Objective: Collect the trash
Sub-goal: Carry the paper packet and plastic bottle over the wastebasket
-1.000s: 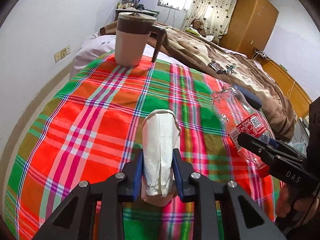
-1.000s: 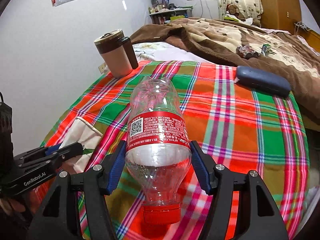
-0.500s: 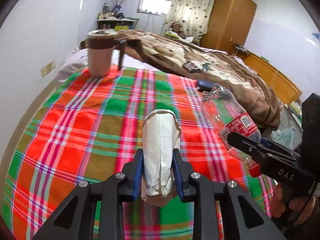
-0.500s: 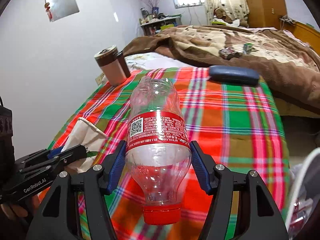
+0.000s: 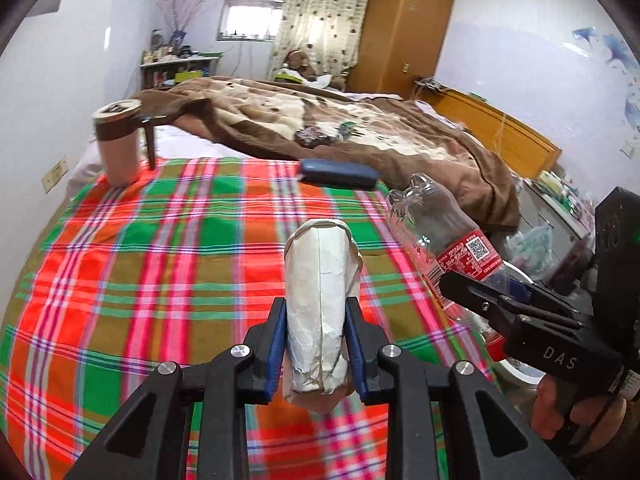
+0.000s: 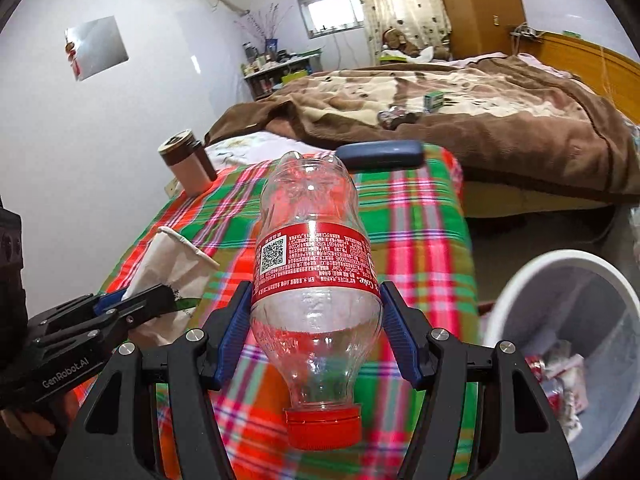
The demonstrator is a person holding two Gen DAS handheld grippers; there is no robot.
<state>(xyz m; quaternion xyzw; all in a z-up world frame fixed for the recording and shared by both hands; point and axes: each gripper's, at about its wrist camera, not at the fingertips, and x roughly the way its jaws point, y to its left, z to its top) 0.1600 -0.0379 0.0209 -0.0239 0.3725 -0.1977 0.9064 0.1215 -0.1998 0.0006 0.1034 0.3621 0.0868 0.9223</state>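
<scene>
My left gripper point(image 5: 316, 340) is shut on a crumpled white paper bag point(image 5: 318, 296) and holds it above the plaid tablecloth point(image 5: 160, 264). My right gripper point(image 6: 316, 320) is shut on an empty clear Coke bottle point(image 6: 312, 264) with a red label, its red cap point(image 6: 322, 428) toward the camera. The bottle also shows in the left wrist view point(image 5: 440, 236), and the bag in the right wrist view point(image 6: 168, 264). A white trash bin point(image 6: 568, 344) with wrappers inside stands low at the right, beside the table.
A beige and brown lidded mug point(image 5: 120, 144) stands at the table's far left corner. A dark blue case point(image 5: 340, 174) lies at the far edge. Behind is a bed with a brown blanket point(image 5: 360, 128), and a wooden wardrobe point(image 5: 400, 28).
Both grippers have lifted and pulled back from the table with their loads. The right one has swung right, bringing the trash bin into view.
</scene>
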